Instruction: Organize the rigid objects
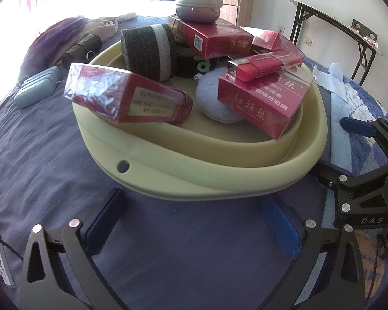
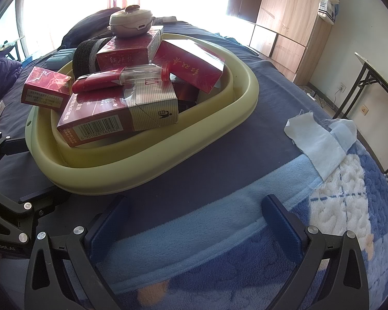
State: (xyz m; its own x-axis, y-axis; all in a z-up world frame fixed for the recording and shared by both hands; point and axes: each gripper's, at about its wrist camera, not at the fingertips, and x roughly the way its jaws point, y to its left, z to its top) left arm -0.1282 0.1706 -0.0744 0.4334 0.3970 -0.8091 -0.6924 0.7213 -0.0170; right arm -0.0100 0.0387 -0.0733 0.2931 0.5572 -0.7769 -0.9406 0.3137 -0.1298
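the red cartons (image 1: pixel 126 95), a red lighter (image 1: pixel 256 67) and a small lidded pot (image 1: pixel 199 5) are heaped in the pale green basin (image 1: pixel 194 175) on the bed (image 1: pixel 51 160), seemingly gathered there so that loose rigid things are kept in one place, though a carton is left overhanging the near rim and the pot is perched on top of the stack. the left gripper (image 1: pixel 194 222) and the right gripper (image 2: pixel 194 222) are both held low before the basin with fingers apart and nothing between them, while a white cloth (image 2: pixel 320 137), a grey-blue case (image 1: pixel 36 87) and rolled dark fabric (image 1: pixel 147 51) are seen crowding the approach
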